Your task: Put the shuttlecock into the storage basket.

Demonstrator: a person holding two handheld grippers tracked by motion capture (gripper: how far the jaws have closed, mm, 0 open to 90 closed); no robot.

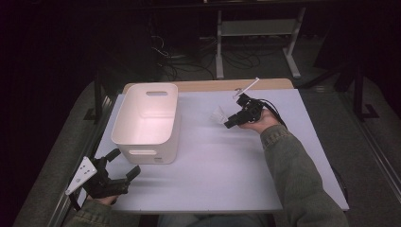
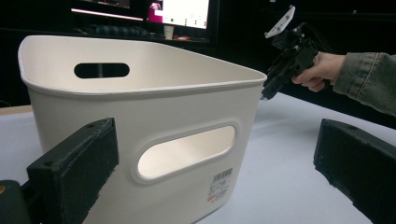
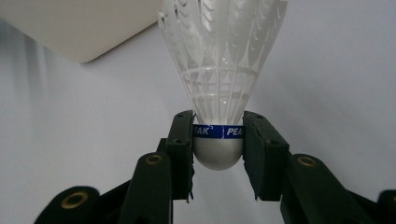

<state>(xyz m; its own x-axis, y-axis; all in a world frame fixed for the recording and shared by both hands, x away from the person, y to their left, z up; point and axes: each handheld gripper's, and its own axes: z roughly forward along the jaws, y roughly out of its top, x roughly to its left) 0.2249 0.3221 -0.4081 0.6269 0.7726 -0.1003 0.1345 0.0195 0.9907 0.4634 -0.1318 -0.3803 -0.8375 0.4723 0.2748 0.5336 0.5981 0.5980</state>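
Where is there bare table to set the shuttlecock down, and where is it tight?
Bare table runs from the white bin right to the edge, below the right gripper holding the shuttlecock. It is crowded at the near left corner, where the open left gripper sits close to the bin.

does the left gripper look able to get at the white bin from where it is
Probably yes: the left gripper sits open just in front of the white bin, jaws spread toward its near wall, with bare table between. The right gripper is off holding the shuttlecock.
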